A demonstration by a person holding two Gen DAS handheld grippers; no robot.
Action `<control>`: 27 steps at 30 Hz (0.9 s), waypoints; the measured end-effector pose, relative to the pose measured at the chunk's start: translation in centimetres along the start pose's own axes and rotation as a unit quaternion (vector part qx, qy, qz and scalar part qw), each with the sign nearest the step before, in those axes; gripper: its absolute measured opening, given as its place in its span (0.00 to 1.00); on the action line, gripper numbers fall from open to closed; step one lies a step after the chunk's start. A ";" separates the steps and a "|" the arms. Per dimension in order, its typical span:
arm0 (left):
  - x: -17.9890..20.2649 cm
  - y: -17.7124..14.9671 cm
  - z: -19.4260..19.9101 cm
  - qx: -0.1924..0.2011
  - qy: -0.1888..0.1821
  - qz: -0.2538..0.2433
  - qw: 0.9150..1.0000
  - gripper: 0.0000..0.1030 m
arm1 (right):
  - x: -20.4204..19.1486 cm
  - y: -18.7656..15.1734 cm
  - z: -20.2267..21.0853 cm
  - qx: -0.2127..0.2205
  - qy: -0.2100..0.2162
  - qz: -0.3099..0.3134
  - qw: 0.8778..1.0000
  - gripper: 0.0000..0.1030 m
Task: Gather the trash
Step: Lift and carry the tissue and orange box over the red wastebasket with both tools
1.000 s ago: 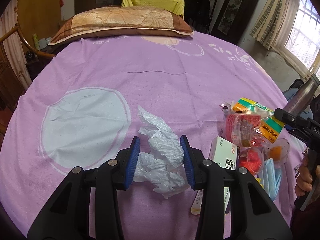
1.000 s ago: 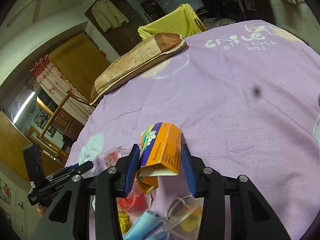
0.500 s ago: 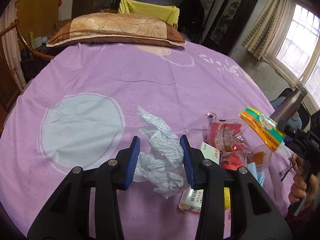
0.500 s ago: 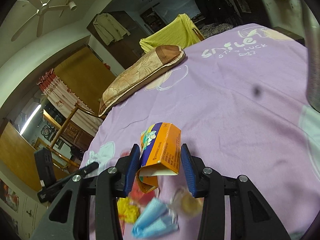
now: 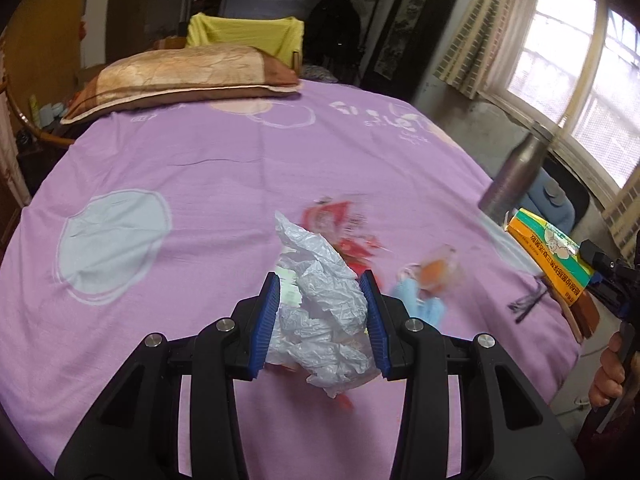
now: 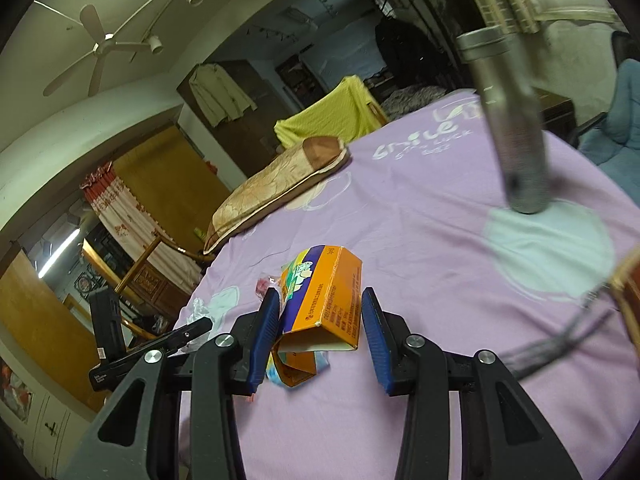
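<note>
Both tongs had lifted and swung toward three o'clock since a second earlier, so the pile of wrappers that lay beside the left tongs (image 5: 322,322) now sat blurred beneath and beyond them. Those tongs were closed on a crumpled white plastic bag (image 5: 324,312), its tail hanging loose below the pads at six o'clock. The right tongs (image 6: 320,334) were closed on an orange carton (image 6: 326,300), though the carton pressed the left pad and a sliver of gap showed at the right one, with its torn flap dangling underneath. That lopsided hold looked the likeliest failure: a quick swing could let the carton twist out onto the purple bedsheet (image 5: 168,168). A metal bottle (image 6: 510,128) stood upright at one o'clock, near enough to be toppled. Red wrappers (image 5: 348,236) and a blue face mask (image 5: 424,304) remained uncollected.
</note>
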State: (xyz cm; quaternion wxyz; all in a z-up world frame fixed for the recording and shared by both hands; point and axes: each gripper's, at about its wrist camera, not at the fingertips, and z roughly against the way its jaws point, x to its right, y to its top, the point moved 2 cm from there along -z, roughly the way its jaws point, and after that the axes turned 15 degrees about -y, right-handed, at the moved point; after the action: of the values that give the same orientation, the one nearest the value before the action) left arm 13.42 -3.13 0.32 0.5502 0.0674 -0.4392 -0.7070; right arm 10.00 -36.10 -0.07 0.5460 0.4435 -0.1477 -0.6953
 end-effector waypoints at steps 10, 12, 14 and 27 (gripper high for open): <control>10.0 -1.6 -2.1 -0.023 -0.067 -0.066 0.995 0.41 | 7.3 -3.4 10.4 0.039 -0.047 -0.036 0.997 0.41; 12.0 -2.0 -2.5 -0.027 -0.077 -0.079 0.994 0.40 | 8.9 -4.3 12.7 0.048 -0.065 -0.041 0.996 0.41; 14.2 -2.4 -2.9 -0.030 -0.092 -0.093 0.991 0.40 | 10.6 -5.5 15.1 0.056 -0.088 -0.047 0.993 0.41; 27.6 -8.1 -6.7 -0.096 -0.185 -0.177 0.962 0.40 | 23.3 -16.8 24.0 0.040 -0.229 -0.142 0.962 0.41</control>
State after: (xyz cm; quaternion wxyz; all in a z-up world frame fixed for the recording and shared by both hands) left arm 0.84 -29.82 1.41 0.3288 -0.0411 -0.4446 -0.8322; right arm -19.45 -57.50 -8.77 0.3753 0.3105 -0.2314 -0.8421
